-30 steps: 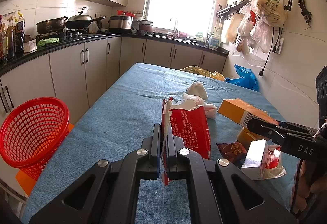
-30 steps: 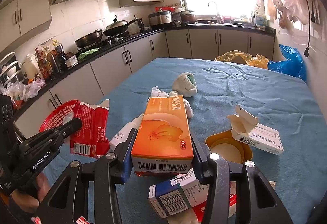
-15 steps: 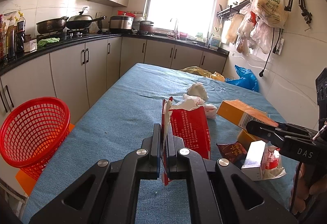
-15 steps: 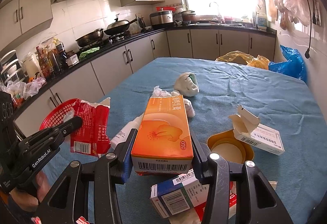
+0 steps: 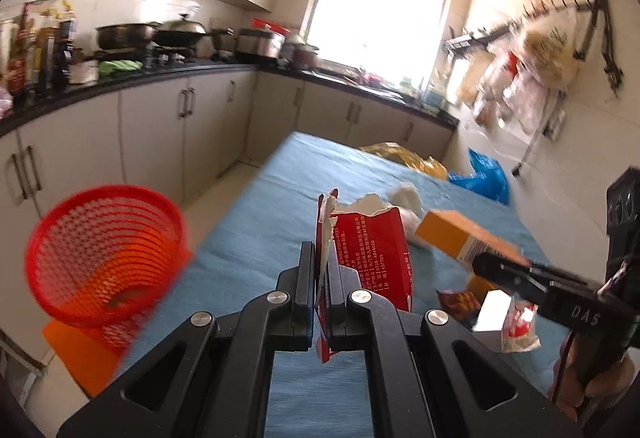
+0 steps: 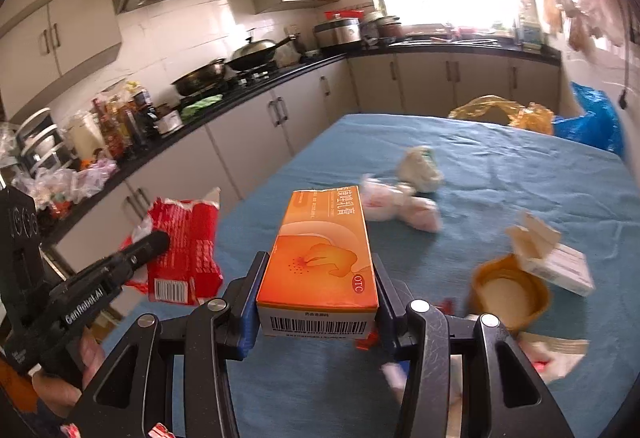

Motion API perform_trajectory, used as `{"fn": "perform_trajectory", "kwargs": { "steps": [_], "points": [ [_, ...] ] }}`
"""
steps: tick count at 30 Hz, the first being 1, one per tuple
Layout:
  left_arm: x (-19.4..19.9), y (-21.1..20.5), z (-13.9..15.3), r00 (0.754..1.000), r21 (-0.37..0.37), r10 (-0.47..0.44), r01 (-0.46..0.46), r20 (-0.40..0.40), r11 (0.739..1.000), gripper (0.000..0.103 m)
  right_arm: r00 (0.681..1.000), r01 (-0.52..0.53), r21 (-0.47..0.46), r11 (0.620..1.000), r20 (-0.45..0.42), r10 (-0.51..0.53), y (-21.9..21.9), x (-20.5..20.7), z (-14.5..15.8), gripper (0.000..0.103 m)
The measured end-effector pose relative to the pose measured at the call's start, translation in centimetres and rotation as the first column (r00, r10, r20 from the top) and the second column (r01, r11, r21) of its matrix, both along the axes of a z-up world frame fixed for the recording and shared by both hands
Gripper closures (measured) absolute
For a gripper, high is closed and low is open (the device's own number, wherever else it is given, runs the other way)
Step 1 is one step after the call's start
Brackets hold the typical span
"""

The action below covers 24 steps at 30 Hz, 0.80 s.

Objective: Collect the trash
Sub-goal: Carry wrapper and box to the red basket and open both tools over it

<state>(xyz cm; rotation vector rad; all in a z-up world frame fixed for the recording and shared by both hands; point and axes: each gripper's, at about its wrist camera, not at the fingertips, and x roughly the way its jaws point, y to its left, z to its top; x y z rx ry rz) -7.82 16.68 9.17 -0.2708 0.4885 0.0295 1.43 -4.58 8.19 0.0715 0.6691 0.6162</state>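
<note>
A: Left gripper (image 5: 319, 290) has its fingers clamped on the torn red packet (image 5: 370, 258), raised above the table (image 5: 256, 246); right gripper (image 6: 318, 294) grips the orange box (image 6: 324, 250).

B: Carry each fully over the red basket (image 5: 104, 254) on the floor beside the table before letting go, one at a time.

A red mesh basket (image 5: 105, 258), red torn packet (image 5: 374, 262), orange box (image 6: 322, 258), blue tablecloth (image 6: 500, 174).

— Seeing open blue table (image 5: 256, 234) between the left gripper (image 5: 319, 266) and the red basket (image 5: 105, 250).
— On the right side, crowding: yellow lid (image 6: 508, 288), white carton (image 6: 554, 262), crumpled tissues (image 6: 400, 204).
</note>
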Motion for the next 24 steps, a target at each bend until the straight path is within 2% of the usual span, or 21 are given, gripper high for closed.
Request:
{"fn": "perform_trajectory", "kwargs": {
  "steps": [6, 14, 20, 24],
  "points": [
    [-1.3, 6.1, 1.1, 0.995, -0.034, 0.105, -0.105, -0.003, 0.994, 0.1, 0.995, -0.104, 0.001, 0.995, 0.0, 0.104, 5.8, -0.3, 1.3, 0.052],
    [-2.4, 13.7, -0.3, 0.97, -0.017, 0.236, -0.237, -0.057, 0.971, 0.1, 0.971, -0.237, -0.031, 0.971, -0.019, 0.237, 15.4, -0.4, 1.3, 0.052],
    [-2.2, 17.0, -1.6, 0.955, -0.012, 0.28, -0.283, -0.095, 0.959, 0.1, 0.956, -0.285, -0.038, 0.958, -0.077, 0.281, 20.9, 1.1, 0.1, 0.052],
    [-1.9, 18.2, -2.2, 0.95, -0.008, 0.291, -0.293, -0.11, 0.956, 0.1, 0.953, -0.291, -0.036, 0.956, -0.104, 0.286, 22.6, 2.0, -0.5, 0.052]
  ]
}}
